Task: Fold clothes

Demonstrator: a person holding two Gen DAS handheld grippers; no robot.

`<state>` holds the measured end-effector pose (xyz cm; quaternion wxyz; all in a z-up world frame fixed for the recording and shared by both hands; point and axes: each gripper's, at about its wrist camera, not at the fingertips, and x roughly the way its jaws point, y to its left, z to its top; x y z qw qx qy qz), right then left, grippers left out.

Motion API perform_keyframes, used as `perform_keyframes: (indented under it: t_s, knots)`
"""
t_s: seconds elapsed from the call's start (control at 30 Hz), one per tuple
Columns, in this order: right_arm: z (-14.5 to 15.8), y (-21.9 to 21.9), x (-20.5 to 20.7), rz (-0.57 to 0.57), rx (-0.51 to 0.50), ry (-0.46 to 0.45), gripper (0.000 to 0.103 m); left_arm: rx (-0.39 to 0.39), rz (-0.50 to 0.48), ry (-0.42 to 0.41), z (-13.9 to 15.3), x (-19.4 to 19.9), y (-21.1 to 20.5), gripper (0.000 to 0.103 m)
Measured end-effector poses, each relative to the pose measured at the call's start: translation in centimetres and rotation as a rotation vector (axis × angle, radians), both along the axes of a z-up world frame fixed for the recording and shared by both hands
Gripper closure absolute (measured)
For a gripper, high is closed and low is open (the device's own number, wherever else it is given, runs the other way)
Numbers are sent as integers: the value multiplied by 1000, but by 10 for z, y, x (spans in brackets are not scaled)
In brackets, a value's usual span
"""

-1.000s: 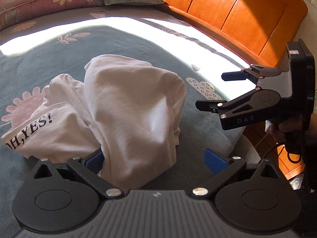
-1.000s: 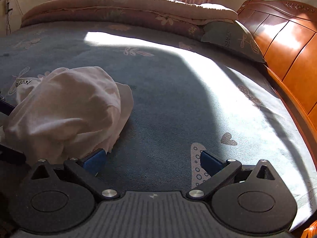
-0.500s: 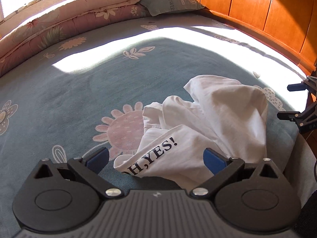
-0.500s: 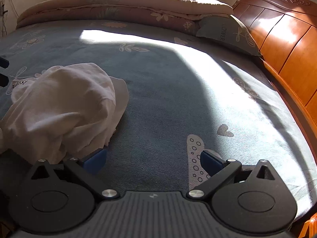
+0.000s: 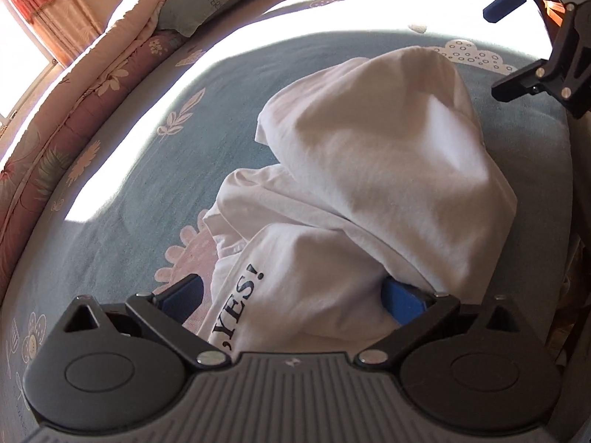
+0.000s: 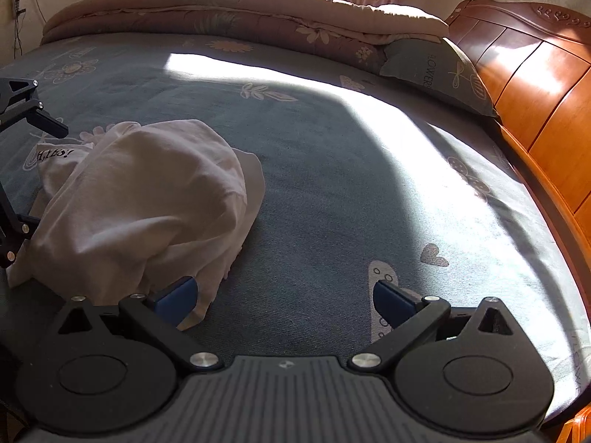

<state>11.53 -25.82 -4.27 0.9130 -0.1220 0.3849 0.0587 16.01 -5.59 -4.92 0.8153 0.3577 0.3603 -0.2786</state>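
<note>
White crumpled shirt (image 5: 369,170) on blue sheet (image 6: 332,184), between wide left gripper (image 5: 291,297) jaws; right gripper (image 6: 284,301) wide, beside it.

Each gripper, the left gripper (image 5: 291,297) and the right gripper (image 6: 282,301), is built from black linkage arms pinned with silver screws, blue finger pads (image 6: 177,297), round black discs and a grey ribbed body marked with a small white emblem.
</note>
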Motion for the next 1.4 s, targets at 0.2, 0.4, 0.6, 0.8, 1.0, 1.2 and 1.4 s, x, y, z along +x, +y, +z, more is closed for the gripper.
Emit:
perform_keyframes:
  t_s: [0.2,0.4,0.6,0.8,1.0,1.2,1.4]
  knots:
    - [0,0,1,-11,-2,0,0,88,347,-87,-4,35,69,2]
    - [1,4,2,24,28,-6,0,-186,403,66,20,34,127,5]
    - [8,17,4,94,56,-28,0,-320,194,131,39,30,95,5]
    - [14,25,3,145,90,-34,0,-347,82,186,29,50,52,5]
    - [24,22,18,184,182,-44,0,-320,102,287,0,66,27,4]
    - [30,22,58,262,323,-19,0,-332,182,339,-16,54,45,4]
    - [11,32,109,325,416,131,0,-381,257,358,-22,39,69,4]
